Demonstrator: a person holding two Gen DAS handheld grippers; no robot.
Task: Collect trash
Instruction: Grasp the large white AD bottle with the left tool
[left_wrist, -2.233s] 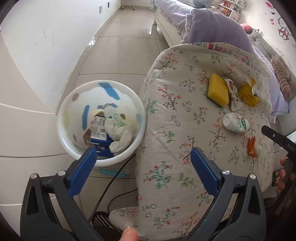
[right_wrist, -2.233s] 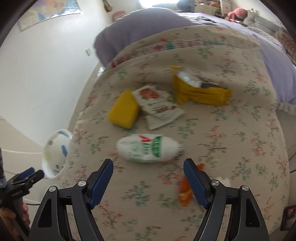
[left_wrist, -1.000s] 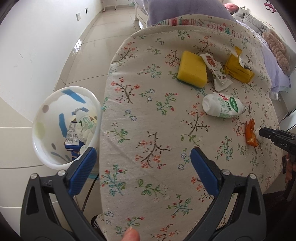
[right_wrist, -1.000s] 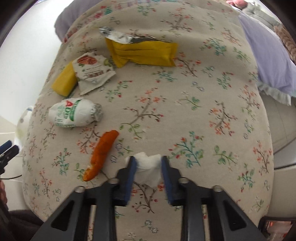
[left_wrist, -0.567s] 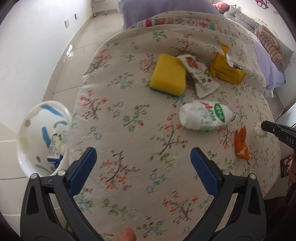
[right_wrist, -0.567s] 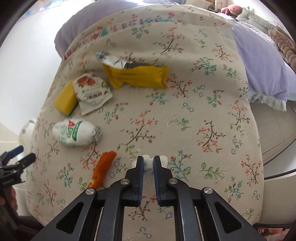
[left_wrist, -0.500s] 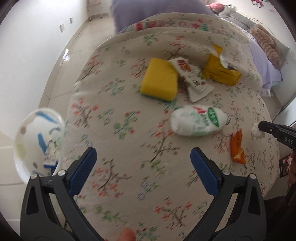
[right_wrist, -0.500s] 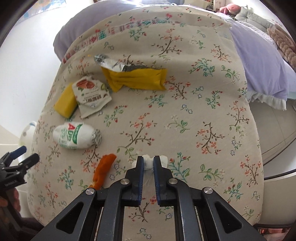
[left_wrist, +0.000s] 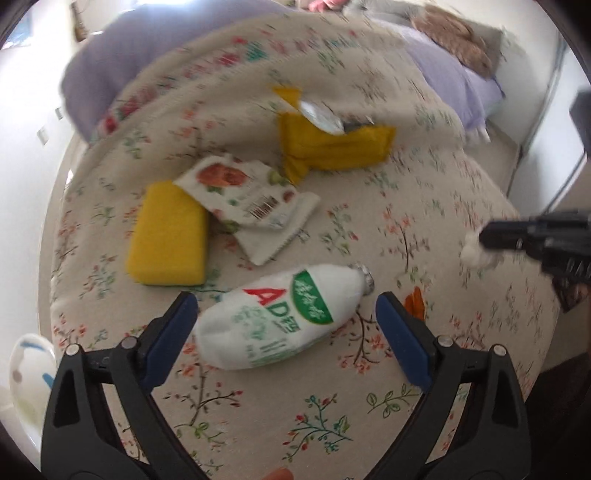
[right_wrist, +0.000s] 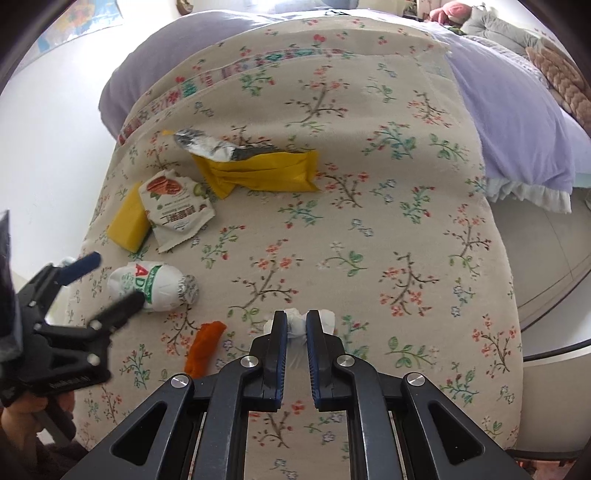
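Observation:
My left gripper (left_wrist: 284, 328) is open, its blue pads on either side of a white AD bottle (left_wrist: 280, 325) lying on the floral cloth. My right gripper (right_wrist: 296, 328) is shut on a white tissue wad (right_wrist: 297, 325), which also shows in the left wrist view (left_wrist: 474, 253). An orange scrap (right_wrist: 205, 345) lies left of the tissue. A yellow sponge (left_wrist: 168, 243), a white snack wrapper (left_wrist: 251, 206) and a yellow foil packet (left_wrist: 332, 147) lie further back. The white bin (left_wrist: 27, 373) shows at the lower left edge.
The floral cloth (right_wrist: 369, 258) covers a rounded surface that drops off at the edges. A lilac blanket (right_wrist: 517, 122) lies at the right and behind. A white wall stands at the left.
My left gripper has swung from above the bin to the bottle and now straddles it. My right gripper has closed on the tissue wad and holds it.

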